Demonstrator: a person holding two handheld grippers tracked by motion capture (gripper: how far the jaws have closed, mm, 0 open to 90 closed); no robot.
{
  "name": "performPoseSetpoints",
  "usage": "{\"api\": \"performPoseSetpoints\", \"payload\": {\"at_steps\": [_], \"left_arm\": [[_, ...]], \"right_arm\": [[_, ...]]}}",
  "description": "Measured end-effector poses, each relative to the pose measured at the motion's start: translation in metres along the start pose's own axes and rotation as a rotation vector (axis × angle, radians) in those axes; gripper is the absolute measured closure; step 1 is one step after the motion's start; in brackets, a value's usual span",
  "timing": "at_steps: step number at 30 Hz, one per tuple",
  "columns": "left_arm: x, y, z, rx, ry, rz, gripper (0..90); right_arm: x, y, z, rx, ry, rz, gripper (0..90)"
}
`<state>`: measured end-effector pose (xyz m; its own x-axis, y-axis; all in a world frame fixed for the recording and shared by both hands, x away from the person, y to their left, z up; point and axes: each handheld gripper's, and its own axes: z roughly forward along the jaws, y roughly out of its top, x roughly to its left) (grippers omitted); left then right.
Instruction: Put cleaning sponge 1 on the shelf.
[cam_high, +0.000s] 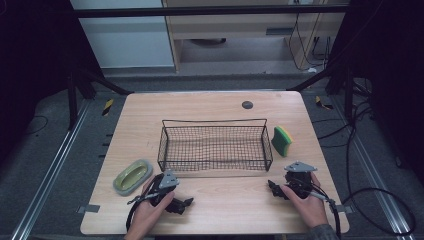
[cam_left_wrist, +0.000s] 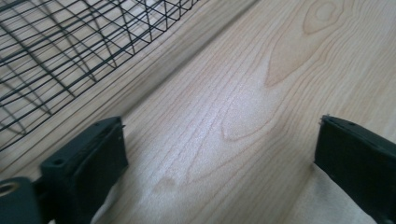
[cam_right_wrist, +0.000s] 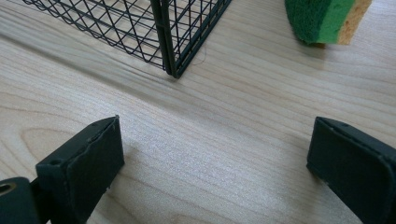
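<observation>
Spreading under everything is the pale wooden bench (cam_high: 215, 210), and on it, at the centre, stands the black wire basket (cam_high: 215, 146) — the landmark for all else. Nothing lies inside the basket; its mesh floor shows bare. Off the basket's near-left corner sits a pale green oval dish (cam_high: 132, 175), apart from the wire. Just beside the basket's right end wall stands a sponge (cam_high: 282, 140), on edge, green scouring face and yellow body, not touching the wire as far as can be told.

In front of the basket, near its left end, the left tool (cam_high: 186, 202) rests low over the bench with its jaws wide apart and nothing between them; the dish is the thing nearest it. In front of the basket's right end the right tool (cam_high: 271, 185) also stands with jaws apart and empty, and in the right gripper view the sponge (cam_right_wrist: 327, 18) lies ahead, beyond the basket's corner post (cam_right_wrist: 170, 42).

The step in hand looks like a first reach — probably each tool going for its nearest thing, to put it into the basket. To do it well, I would judge: bring the right tool squarely across the sponge's flat faces, since it stands on edge and could topple; take the dish by its rim; lift each clear of the basket's top wire before lowering.

No brand, label or writing can be read anywhere.
</observation>
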<state>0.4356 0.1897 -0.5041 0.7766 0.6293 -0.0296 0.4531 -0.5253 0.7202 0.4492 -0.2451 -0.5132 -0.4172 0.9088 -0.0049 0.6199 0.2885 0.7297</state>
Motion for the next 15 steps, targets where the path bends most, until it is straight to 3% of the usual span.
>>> {"api": "performPoseSetpoints", "payload": {"at_steps": [9,11,12,13,15], "left_arm": [[0.002,0.004,-0.034,-0.061,0.026,0.018,4.4],[0.005,0.003,-0.042,-0.071,0.05,0.029,5.1],[0.01,0.003,-0.05,-0.076,0.086,0.02,5.1],[0.01,0.003,-0.05,-0.076,0.086,0.02,5.0],[0.019,0.001,-0.061,-0.109,0.122,-0.02,4.4]], "right_arm": [[-0.001,0.001,0.0,0.002,0.006,-0.007,3.6],[-0.001,0.001,0.0,0.002,0.006,-0.007,3.6],[-0.001,0.001,0.0,0.003,0.004,-0.009,3.6],[-0.001,0.001,0.0,0.003,0.004,-0.009,3.6],[-0.001,0.001,0.001,0.003,0.004,-0.008,3.6]]}}
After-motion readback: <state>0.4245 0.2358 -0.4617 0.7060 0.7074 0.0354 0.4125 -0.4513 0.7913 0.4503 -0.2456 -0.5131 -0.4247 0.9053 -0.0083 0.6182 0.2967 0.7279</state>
